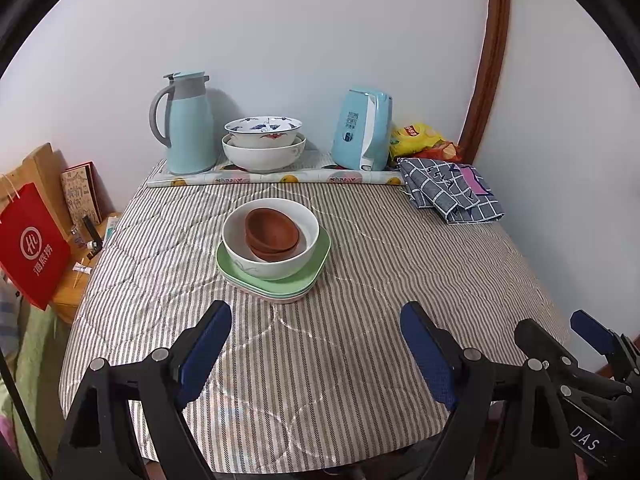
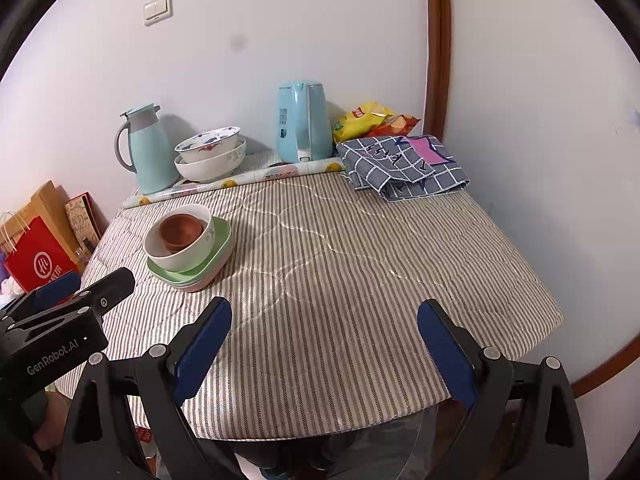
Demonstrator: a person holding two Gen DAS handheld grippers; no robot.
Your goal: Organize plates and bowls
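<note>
A stack stands mid-table on the striped cloth: brown bowls (image 1: 272, 240) nested in a white bowl (image 1: 276, 256), on green plates (image 1: 316, 272) over a pinkish plate. The right wrist view shows the same stack at left, brown bowls (image 2: 180, 232), white bowl (image 2: 188, 252), green plates (image 2: 218, 252). Two more bowls, a patterned one (image 1: 262, 130) inside a white one (image 1: 264, 156), sit by the back wall. My left gripper (image 1: 316, 312) hovers open, short of the stack, nothing between its fingers. My right gripper (image 2: 324, 312) is open over bare cloth, right of the stack.
A blue thermos jug (image 1: 188, 124), a blue kettle (image 1: 362, 132), snack bags (image 1: 416, 138) and a folded checked cloth (image 1: 452, 188) line the back and right. A rolled mat (image 1: 276, 178) lies across the back. A red bag (image 1: 32, 244) stands off the table's left edge.
</note>
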